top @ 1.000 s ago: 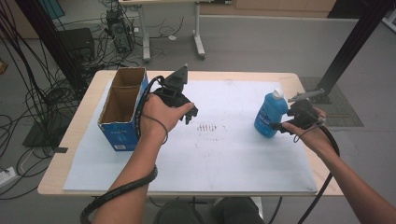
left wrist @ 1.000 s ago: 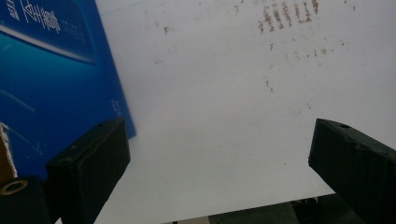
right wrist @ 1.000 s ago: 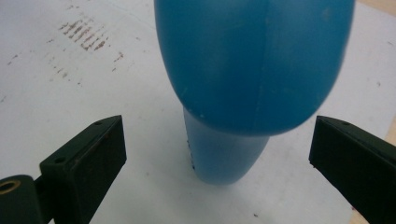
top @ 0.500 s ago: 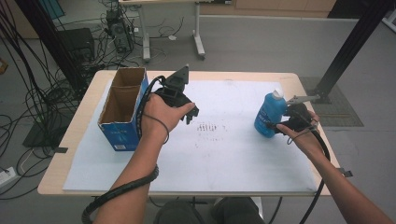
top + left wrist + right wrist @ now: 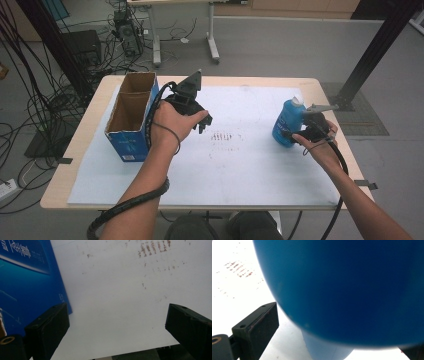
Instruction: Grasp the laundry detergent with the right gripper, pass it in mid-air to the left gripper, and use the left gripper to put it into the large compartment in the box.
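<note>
A blue bottle point(image 5: 286, 121) with a white cap stands upright at the right of the white sheet point(image 5: 240, 170). My right gripper point(image 5: 296, 131) is at its right side, open, and the bottle point(image 5: 349, 285) sits between the spread jaws, very near the camera; I cannot tell whether either jaw touches it. My left gripper point(image 5: 202, 120) hovers left of centre, just right of an open-topped blue cardboard box point(image 5: 129, 146). In the left gripper view its jaws stand wide apart over bare sheet with nothing between them point(image 5: 117, 332), and the box's blue side point(image 5: 25, 290) is at the left.
Brownish smudge marks point(image 5: 223, 137) lie mid-sheet between the two grippers. The wooden table point(image 5: 75, 150) shows around the sheet. On the floor beyond are cables, a black post point(image 5: 375, 50) at the right and another table's legs.
My right gripper has moved in to the left, closer around the bottle. The left gripper and the box have stayed where they were.
</note>
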`<state>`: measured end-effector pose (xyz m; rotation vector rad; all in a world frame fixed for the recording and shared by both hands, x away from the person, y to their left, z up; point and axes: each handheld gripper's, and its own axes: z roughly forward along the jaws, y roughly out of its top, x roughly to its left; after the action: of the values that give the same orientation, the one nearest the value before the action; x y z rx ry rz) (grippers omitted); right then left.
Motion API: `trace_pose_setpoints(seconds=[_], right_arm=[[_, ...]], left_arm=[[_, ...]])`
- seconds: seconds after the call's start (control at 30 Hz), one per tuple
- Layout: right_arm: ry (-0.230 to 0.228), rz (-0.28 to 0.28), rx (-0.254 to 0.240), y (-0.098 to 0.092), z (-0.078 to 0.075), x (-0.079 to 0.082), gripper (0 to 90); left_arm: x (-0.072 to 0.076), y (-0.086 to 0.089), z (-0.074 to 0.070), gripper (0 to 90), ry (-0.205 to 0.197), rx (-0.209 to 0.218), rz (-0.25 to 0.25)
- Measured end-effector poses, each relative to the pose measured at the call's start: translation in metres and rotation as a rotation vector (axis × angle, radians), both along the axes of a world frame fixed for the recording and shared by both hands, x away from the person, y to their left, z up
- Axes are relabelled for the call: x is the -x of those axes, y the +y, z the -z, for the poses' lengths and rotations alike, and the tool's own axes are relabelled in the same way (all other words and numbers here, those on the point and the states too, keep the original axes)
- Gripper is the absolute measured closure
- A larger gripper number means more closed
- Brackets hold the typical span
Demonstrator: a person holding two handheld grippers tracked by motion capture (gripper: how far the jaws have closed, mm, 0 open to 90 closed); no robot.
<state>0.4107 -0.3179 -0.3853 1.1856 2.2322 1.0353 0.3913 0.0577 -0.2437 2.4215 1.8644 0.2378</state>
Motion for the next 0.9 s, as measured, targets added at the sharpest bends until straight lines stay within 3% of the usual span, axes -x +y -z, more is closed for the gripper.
trace_pose_setpoints(seconds=[0.17,0.9], right_arm=[[-0.022,0.005,0.003,0.0015,-0.0002,0.0,2.8],[-0.035,-0.001,0.0,0.004,-0.0001,-0.0002,1.5]], left_arm=[[-0.0006,-0.0011,-0.0011,5.8,-0.002,0.001,0.001],[-0.0016,-0.0034,-0.0011,5.8,-0.002,0.002,0.002]])
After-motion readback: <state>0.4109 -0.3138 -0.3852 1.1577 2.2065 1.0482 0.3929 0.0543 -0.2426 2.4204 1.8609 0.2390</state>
